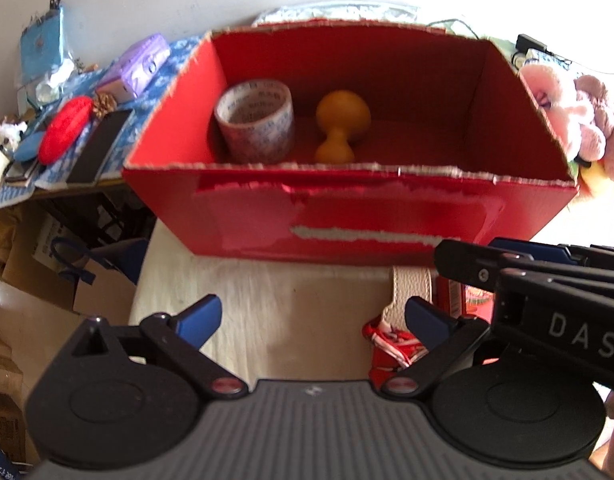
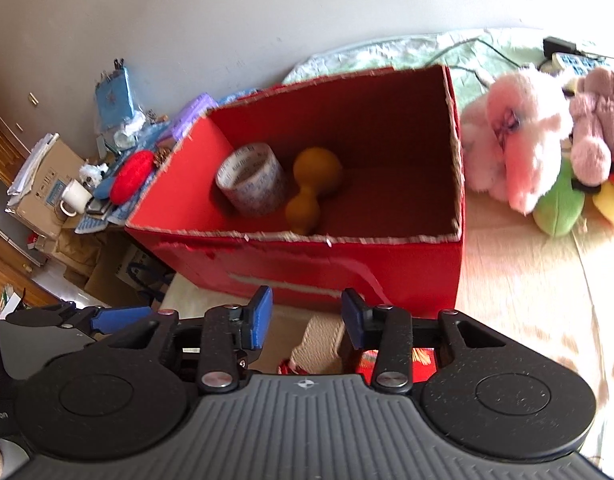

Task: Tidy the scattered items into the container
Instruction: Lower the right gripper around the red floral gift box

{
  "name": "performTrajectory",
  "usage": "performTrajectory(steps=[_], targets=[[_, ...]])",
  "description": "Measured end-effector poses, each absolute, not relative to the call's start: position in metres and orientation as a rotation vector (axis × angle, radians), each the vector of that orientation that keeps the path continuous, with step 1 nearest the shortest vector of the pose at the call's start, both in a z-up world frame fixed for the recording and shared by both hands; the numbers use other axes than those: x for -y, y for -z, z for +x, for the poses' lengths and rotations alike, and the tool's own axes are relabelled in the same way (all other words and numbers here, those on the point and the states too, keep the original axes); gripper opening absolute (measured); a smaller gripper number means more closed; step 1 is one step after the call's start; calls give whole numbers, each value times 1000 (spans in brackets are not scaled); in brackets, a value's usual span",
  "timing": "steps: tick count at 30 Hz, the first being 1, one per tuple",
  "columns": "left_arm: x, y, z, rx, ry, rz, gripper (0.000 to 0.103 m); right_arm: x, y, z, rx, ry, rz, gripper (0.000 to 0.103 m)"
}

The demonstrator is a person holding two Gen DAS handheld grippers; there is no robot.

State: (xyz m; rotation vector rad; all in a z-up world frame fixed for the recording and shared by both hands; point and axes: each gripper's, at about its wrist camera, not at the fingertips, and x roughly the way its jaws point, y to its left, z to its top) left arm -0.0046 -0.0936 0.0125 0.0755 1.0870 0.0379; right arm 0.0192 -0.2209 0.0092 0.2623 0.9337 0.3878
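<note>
Sunlit bedding spreads before the red box (image 2: 387, 264). Just in front of that box, the beige strap (image 2: 321, 344) runs lengthwise toward it, below my half-open right gripper (image 2: 307, 316); my left gripper (image 1: 311, 316) gapes empty beside it.

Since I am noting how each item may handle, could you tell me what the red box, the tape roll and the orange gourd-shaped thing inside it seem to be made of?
Red box: cardboard with a glossy red skin; torn rims and a ripped strip show pale fibre.
Tape roll: clear printed plastic film, shiny, probably on a card core.
Orange gourd-shaped thing: smooth and matt, perhaps a dried gourd, wood or plastic; the look leaves it open.
</note>
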Motion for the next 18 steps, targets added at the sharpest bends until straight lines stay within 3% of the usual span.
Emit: performTrajectory(steps=[6,10,18], targets=[[91,6,-8,-1113,-14,60,98,224,5,17,-981,-403,271,38],[83,12,-14,-1117,3,32,87,230,13,14,-996,-408,262,33],[86,9,-35,-1080,140,14,86,250,25,10,-1012,-401,264,28]])
